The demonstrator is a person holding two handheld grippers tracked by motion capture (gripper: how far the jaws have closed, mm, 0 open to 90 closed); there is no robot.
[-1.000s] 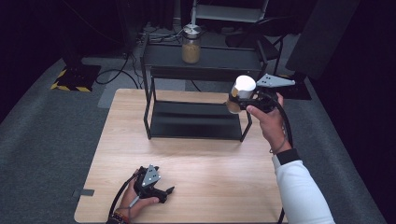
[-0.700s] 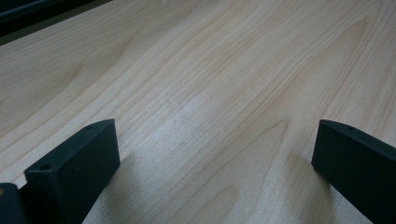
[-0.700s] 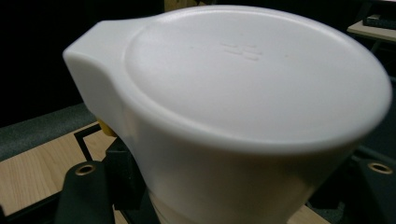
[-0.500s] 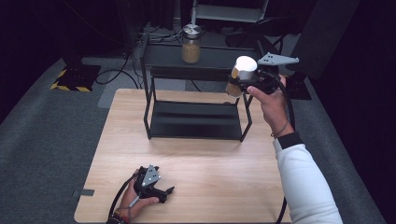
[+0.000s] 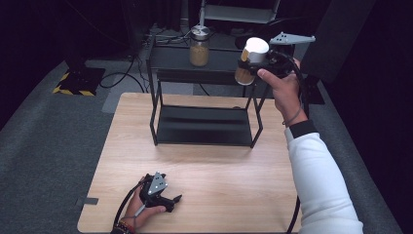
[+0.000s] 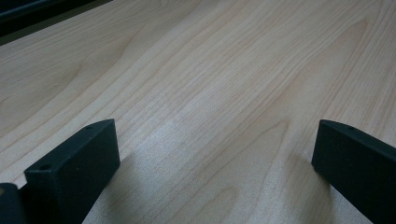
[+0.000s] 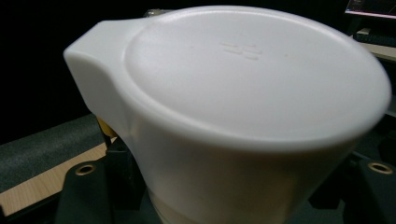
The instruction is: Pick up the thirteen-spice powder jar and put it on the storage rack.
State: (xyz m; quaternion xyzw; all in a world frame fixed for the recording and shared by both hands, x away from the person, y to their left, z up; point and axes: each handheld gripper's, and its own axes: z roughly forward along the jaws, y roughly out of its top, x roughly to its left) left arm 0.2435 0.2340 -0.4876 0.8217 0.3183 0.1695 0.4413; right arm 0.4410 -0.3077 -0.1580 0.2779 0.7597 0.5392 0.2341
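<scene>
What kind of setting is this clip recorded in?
Probably a lab or studio recording bay: a light wooden table on grey carpet, dark surroundings, loose black cables, and a black metal two-tier shelf.

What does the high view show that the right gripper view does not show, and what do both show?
High view alone: the black two-tier metal rack, the glass jar with a metal lid on its top shelf, and the left gripper open near the table's front edge. Right gripper view alone: faint embossed marks on the lid and its side tab. Both: the white-lidded jar clamped in the right gripper, and the light wooden table.
</scene>
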